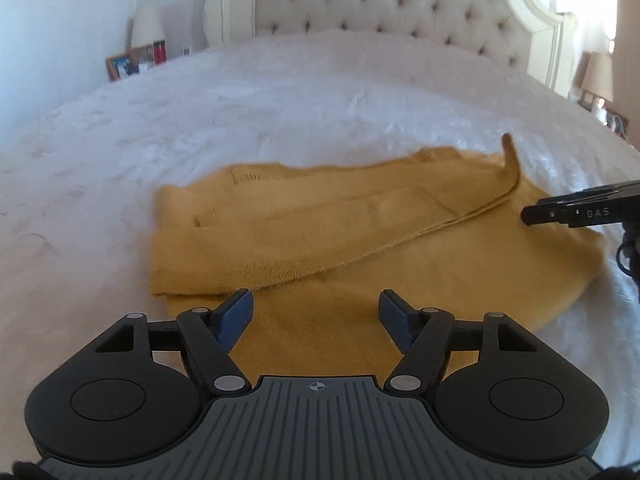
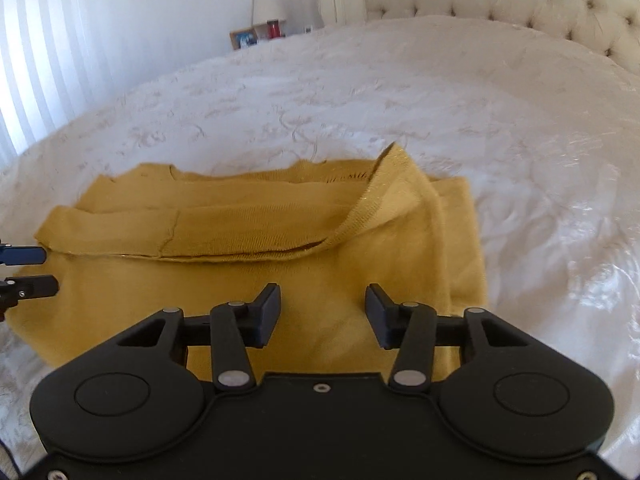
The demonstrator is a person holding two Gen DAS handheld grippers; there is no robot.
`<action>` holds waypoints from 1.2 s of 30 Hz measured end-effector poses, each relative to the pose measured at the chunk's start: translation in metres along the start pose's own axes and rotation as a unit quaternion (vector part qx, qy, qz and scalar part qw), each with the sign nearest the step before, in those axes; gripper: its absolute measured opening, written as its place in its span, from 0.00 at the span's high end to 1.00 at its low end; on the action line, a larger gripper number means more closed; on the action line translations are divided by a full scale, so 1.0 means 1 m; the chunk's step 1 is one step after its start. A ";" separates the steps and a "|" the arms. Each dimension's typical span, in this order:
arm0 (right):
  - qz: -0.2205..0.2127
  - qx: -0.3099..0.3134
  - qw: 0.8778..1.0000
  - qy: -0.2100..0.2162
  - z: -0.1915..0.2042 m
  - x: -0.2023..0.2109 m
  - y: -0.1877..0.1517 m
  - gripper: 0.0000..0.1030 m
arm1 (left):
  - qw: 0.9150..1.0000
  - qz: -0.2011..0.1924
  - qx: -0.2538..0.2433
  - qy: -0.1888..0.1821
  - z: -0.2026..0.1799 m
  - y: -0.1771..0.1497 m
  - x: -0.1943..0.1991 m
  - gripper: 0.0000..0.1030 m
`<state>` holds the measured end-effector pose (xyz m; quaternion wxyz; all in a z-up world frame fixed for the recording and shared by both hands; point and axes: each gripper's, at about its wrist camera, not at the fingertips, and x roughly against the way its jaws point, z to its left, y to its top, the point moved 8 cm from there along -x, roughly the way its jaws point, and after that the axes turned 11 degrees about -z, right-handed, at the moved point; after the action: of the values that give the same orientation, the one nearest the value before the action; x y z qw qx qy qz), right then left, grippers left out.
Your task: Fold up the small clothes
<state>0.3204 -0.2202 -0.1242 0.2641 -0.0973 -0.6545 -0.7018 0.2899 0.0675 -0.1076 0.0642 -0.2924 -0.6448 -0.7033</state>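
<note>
Covering nearly everything in both views, the bed (image 1: pixel 280 92) carries a white patterned bedspread, and its tufted headboard (image 1: pixel 380 0) stands at the far end. On the bedspread lies the yellow knitted garment (image 1: pixel 360 248), partly folded: one long folded band (image 2: pixel 224 228) runs across the side of the garment towards the headboard. At the right end of this band, a corner of it (image 2: pixel 394 160) rises a little from the garment. The left claw (image 1: pixel 316 312) is open, over the near edge of the garment, and it holds nothing. The right claw (image 2: pixel 323 308) is open too, over the near part of the garment, and empty. Beside the headboard stands a white lamp (image 1: pixel 147 26).
</note>
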 end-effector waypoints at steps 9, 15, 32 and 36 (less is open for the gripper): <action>0.029 -0.040 0.998 -0.042 -0.029 -0.064 0.038 0.47 | 0.999 0.008 0.002 0.044 0.036 0.039 -0.070 0.34; 0.012 -0.103 0.993 -0.064 -0.066 -0.073 0.050 0.48 | 0.996 0.011 0.045 0.074 0.065 0.058 -0.090 0.34; -0.004 -0.131 0.991 0.007 -0.080 -0.022 0.014 0.78 | 0.993 0.030 0.110 0.041 0.072 -0.006 0.008 0.34; -0.004 -0.097 0.995 -0.016 -0.075 -0.018 0.024 0.92 | 0.995 0.018 0.092 0.036 0.064 -0.001 0.014 0.34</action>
<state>0.3631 -0.2889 -0.1218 0.2402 -0.1310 -0.5878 -0.7613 0.2995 0.1322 -0.1017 0.1268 -0.2715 -0.6983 -0.6500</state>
